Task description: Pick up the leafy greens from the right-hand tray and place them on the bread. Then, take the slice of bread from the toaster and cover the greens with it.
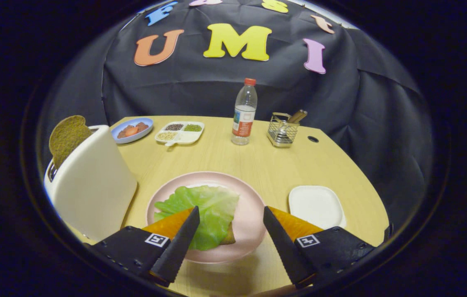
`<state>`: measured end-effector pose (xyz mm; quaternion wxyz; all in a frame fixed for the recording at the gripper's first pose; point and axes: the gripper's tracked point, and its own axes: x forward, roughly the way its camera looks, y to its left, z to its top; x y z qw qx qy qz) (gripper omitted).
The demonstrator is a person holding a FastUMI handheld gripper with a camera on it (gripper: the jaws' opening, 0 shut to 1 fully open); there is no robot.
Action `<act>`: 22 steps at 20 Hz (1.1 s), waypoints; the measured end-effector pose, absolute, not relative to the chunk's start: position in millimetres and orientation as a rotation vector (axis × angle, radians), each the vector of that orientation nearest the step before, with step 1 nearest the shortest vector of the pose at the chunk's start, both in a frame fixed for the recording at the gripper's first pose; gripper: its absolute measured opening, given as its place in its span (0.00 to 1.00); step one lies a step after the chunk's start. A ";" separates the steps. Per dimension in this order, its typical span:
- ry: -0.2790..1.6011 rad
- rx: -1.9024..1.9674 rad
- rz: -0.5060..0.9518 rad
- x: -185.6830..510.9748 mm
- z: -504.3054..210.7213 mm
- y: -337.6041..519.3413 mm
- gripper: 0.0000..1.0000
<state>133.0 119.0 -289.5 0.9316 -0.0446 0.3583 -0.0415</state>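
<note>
A: Wooden table is carrying everything. Gripper status?

B: gripper is hanging wide open, holding nothing. Left finger is overlapping the leafy greens; right finger is clear of them.

A: Greens location?

B: Lying on the bread, one corner peeking out, on the pink plate at 12 o'clock from the fingers. White tray is sitting at 2 o'clock.

A: Second slice?

B: bread slice is sticking up from the toaster at 10 o'clock. Farther back: blue dish, divided tray, bottle, wire holder.
</note>
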 end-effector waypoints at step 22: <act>0.397 -0.031 0.059 122.9 -131.3 286.1 0.96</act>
